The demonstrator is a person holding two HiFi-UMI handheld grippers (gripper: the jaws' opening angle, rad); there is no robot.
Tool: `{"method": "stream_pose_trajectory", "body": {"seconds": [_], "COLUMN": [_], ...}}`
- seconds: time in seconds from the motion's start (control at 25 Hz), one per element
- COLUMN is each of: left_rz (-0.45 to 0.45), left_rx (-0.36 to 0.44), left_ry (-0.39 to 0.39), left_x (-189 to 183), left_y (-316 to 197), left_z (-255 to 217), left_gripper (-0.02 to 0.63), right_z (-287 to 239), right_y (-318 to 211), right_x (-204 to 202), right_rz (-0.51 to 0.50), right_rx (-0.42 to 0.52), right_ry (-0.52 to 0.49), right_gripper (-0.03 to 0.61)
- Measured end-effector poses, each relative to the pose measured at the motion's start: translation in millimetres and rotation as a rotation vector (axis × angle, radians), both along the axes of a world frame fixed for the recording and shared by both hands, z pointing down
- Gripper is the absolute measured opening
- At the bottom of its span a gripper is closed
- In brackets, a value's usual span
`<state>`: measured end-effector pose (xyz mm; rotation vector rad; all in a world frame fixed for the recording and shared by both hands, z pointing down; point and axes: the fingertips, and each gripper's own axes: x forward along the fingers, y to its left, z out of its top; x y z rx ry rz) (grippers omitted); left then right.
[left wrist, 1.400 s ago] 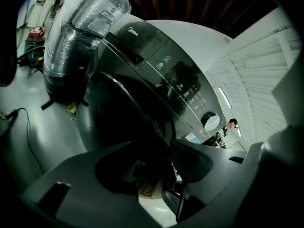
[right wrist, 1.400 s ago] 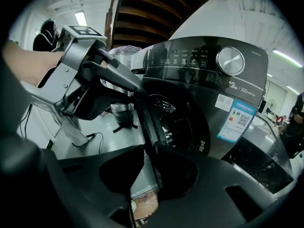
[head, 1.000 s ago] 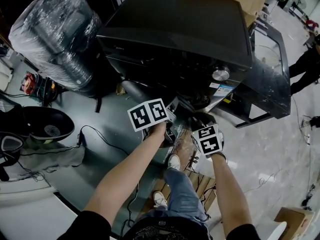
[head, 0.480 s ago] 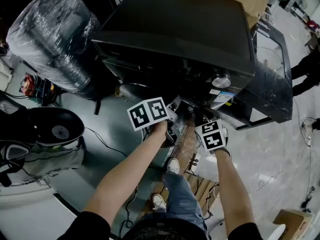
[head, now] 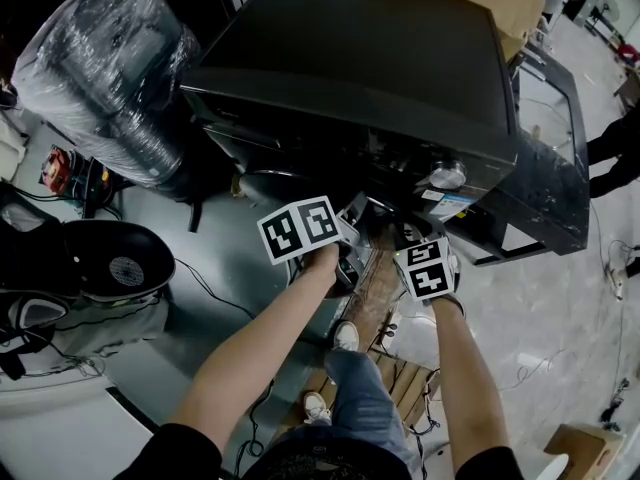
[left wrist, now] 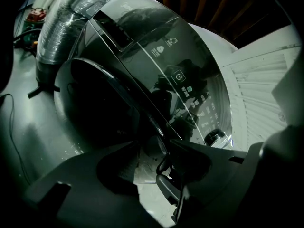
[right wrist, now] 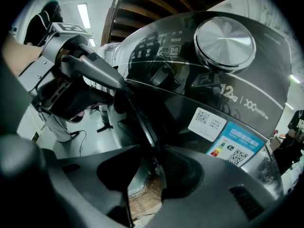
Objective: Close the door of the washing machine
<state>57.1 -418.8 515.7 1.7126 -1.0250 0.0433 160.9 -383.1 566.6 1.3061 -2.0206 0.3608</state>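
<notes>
Glossy dark door (left wrist: 95, 103), likely weighty, stiff-hinged and slick, stands ajar at the washing machine's (head: 350, 58) front, best pushed at its rim, which lies between the right gripper's (right wrist: 147, 175) spread jaws that have just been opening; left gripper (left wrist: 152, 170) seemingly spread too.

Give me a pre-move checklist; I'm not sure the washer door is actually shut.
1. Door latched flush: cannot tell from these views.
2. Right gripper released: ok; its jaws have just been opening, and the door's edge runs between them with the pads off it.
3. Left gripper jaws apart: ok; the door's rim is near its tips.
4. Nothing trapped at the door's rim: cannot tell, too dark.
</notes>
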Motion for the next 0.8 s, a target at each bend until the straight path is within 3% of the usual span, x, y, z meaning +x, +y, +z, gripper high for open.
{"method": "stream_pose_trajectory", "body": {"seconds": [0.36, 0.8], "left_rz": [0.004, 0.003], "left_rx": [0.007, 0.009], "left_ry": [0.005, 0.015], "left_x": [2, 4], "left_y": [-3, -7], "left_z": [0, 1], "left_gripper": [0.219, 0.216], "right_z": [0, 1], "right_y": [-4, -11], "right_x": [3, 6], "right_rz": [0.056, 0.060], "right_rx": [0.037, 0.014], "right_ry": [-0.015, 0.012], "right_gripper": [0.149, 0.155]}}
